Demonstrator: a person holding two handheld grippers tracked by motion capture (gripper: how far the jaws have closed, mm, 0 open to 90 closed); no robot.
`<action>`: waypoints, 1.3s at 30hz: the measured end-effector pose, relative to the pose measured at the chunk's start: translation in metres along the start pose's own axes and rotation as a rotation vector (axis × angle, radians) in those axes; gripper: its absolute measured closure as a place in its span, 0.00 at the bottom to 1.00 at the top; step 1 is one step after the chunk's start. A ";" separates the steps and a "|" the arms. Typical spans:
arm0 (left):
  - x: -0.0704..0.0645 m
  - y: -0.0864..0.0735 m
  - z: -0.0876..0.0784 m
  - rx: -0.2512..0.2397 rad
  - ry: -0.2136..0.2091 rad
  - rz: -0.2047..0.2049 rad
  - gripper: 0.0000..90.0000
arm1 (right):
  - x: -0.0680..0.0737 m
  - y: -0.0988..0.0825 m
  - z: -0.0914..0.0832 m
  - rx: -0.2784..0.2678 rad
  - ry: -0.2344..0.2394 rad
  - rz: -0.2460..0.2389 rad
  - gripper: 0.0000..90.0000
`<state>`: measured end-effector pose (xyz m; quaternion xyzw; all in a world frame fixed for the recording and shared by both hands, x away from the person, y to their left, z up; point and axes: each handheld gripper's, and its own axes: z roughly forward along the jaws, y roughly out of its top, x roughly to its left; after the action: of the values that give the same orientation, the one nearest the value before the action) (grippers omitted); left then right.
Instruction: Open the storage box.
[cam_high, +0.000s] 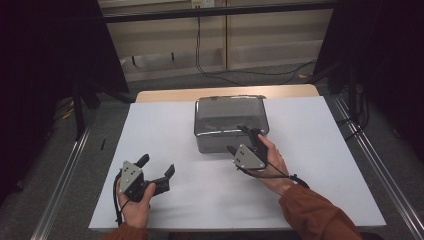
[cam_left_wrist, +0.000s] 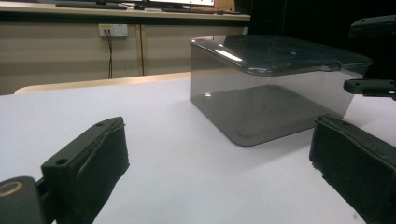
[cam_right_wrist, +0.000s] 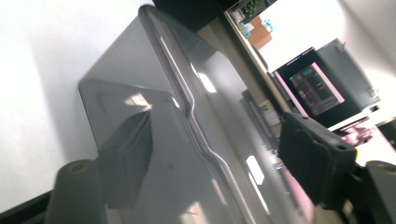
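Sitting mid-table on the white table (cam_high: 300, 190), toward its far edge, the box (cam_high: 227, 137) is the landmark: smoked clear plastic, lid (cam_high: 230, 114) on, nothing visible inside. Right gripper (cam_high: 241, 139) is at the box's near-right corner, tilted, jaws spread wide with one over the lid edge and one against the front wall just below the rim; not clamped, nothing held. Its own view looks along the lid seam, with the lid's lip (cam_right_wrist: 196, 116) running between the two jaws. Left gripper (cam_high: 157, 169) is well left of and nearer than the box, resting low on the table, jaws released and empty, box ahead of them in its view.

Step, as I read it: right gripper lining up on the lid edge to open the box. Next move likely needs the jaws closing on the lip, then lifting; left gripper probably has to come in and steady the box, since it looks light and may slide or tip.
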<state>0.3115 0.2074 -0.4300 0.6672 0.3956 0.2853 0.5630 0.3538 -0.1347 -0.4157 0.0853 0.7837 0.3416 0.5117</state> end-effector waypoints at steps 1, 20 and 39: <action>-0.001 0.000 0.000 0.001 -0.003 0.004 0.05 | 0.001 0.000 0.000 0.006 -0.013 -0.036 0.31; -0.001 0.000 0.001 0.000 -0.008 0.003 0.05 | 0.016 -0.002 0.007 0.088 -0.074 -0.347 0.69; -0.001 0.001 0.000 0.006 -0.012 0.008 0.04 | 0.019 0.002 0.008 0.099 -0.093 -0.436 0.86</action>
<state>0.3110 0.2067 -0.4292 0.6721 0.3903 0.2823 0.5623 0.3519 -0.1206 -0.4308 -0.0454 0.7749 0.1798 0.6043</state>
